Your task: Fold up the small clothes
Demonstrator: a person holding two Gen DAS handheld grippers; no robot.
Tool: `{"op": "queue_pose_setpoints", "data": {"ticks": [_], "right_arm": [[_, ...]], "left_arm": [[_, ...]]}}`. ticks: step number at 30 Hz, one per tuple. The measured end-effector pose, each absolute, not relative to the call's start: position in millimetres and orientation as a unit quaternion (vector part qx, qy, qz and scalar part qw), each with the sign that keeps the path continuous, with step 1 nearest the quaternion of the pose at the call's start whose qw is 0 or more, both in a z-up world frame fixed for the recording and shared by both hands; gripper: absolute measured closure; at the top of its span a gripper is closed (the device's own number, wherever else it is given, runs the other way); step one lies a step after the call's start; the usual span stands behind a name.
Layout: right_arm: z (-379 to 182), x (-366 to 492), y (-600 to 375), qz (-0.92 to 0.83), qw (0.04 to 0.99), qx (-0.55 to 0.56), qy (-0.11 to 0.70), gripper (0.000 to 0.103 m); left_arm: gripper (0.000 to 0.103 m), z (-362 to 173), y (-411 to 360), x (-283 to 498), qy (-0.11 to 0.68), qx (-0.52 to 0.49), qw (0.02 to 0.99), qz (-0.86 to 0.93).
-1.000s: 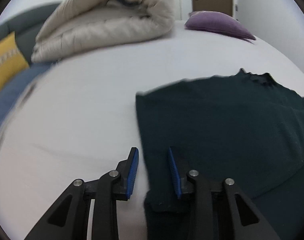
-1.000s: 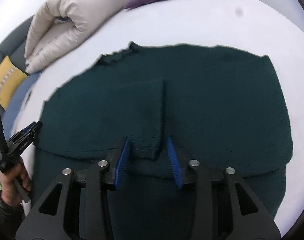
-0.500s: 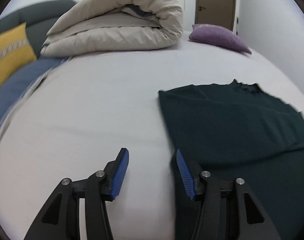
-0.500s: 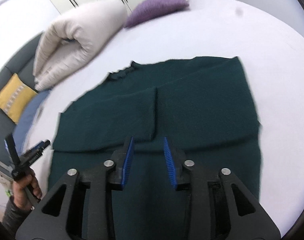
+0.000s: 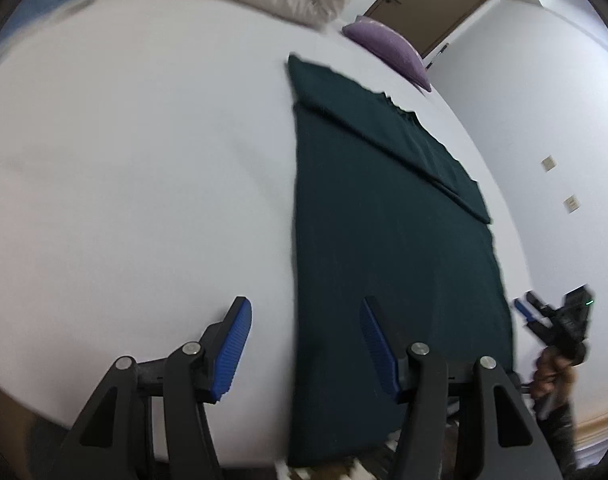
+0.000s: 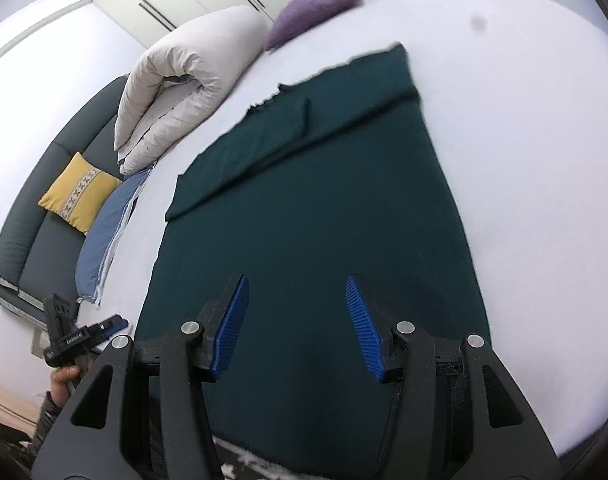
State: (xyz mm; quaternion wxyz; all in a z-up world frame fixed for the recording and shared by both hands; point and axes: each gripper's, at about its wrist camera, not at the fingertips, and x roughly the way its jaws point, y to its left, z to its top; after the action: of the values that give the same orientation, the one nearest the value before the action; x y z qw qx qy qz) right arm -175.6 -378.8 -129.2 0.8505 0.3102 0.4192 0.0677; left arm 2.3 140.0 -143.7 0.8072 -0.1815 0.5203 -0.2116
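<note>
Your left gripper [image 5: 304, 344], empty with jaws opening, straddles the left edge of the sweater [image 5: 384, 240]. The sweater lies flat on the bed [image 5: 143, 160], sleeves folded in, long axis running away from you. Your right gripper [image 6: 295, 324], likewise empty and opening, hovers over its near hem, angled downward.

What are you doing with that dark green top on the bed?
A person holds a gripper in each hand and is folding the dark green top, which lies flat on the white bed with both sleeves folded in. The left gripper and the right gripper are opening, holding nothing.
</note>
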Motion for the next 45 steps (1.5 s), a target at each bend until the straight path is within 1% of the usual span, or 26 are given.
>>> {"op": "queue_pose_setpoints", "data": {"ticks": [5,13,15,16,17,20,27,28,30,32,34,35,38,45], "right_arm": [[-133.3,-206.2,-393.1,0.070,0.842,0.329,0.421,0.054],[-144.4,-236.3,-426.0,0.073,0.822,0.369,0.427,0.053],[-147.7,-240.6,-431.6,0.074,0.817,0.377,0.430,0.053],[-149.5,-243.9,-434.7,0.074,0.815,0.381,0.431,0.053],[-150.8,-246.5,-437.6,0.074,0.812,0.384,0.432,0.053],[-154.5,-255.3,-445.8,0.074,0.807,0.391,0.436,0.053],[-156.2,-269.0,-463.3,0.061,0.798,0.407,0.439,0.053],[-158.0,-269.9,-466.5,0.056,0.794,0.410,0.445,0.053],[-163.1,-272.4,-471.2,0.048,0.787,0.410,0.460,0.053],[-167.8,-274.7,-473.7,0.049,0.779,0.411,0.471,0.053],[-173.4,-276.5,-475.3,0.050,0.770,0.414,0.483,0.053],[-175.5,-277.4,-475.9,0.051,0.767,0.417,0.486,0.053],[-181.2,-277.7,-476.6,0.056,0.755,0.420,0.501,0.054],[-188.7,-276.9,-467.4,0.067,0.734,0.415,0.533,0.054]], "left_arm": [[0.043,-158.8,150.8,-8.3,0.542,-0.240,0.770,-0.234],[0.044,-176.7,139.9,-12.3,0.573,-0.275,0.717,-0.286],[0.046,-180.8,136.9,-9.6,0.579,-0.282,0.708,-0.292],[0.050,-182.3,137.7,-9.5,0.580,-0.285,0.706,-0.290],[0.053,-183.6,139.4,-9.5,0.581,-0.291,0.703,-0.289],[0.057,-187.3,145.9,-13.9,0.584,-0.302,0.695,-0.292],[0.057,-187.9,143.4,-14.4,0.584,-0.301,0.691,-0.301],[0.058,-188.2,142.4,-12.8,0.584,-0.303,0.691,-0.300],[0.065,-189.1,147.3,-15.0,0.584,-0.302,0.693,-0.295],[0.075,-189.1,151.3,-16.1,0.586,-0.300,0.695,-0.289],[0.079,-189.4,151.4,-16.1,0.587,-0.296,0.697,-0.286],[0.084,-189.6,151.5,-16.3,0.588,-0.293,0.699,-0.284],[0.094,-190.4,151.4,-17.1,0.591,-0.281,0.703,-0.278],[0.096,-189.0,150.0,-19.5,0.591,-0.270,0.706,-0.282]]}}
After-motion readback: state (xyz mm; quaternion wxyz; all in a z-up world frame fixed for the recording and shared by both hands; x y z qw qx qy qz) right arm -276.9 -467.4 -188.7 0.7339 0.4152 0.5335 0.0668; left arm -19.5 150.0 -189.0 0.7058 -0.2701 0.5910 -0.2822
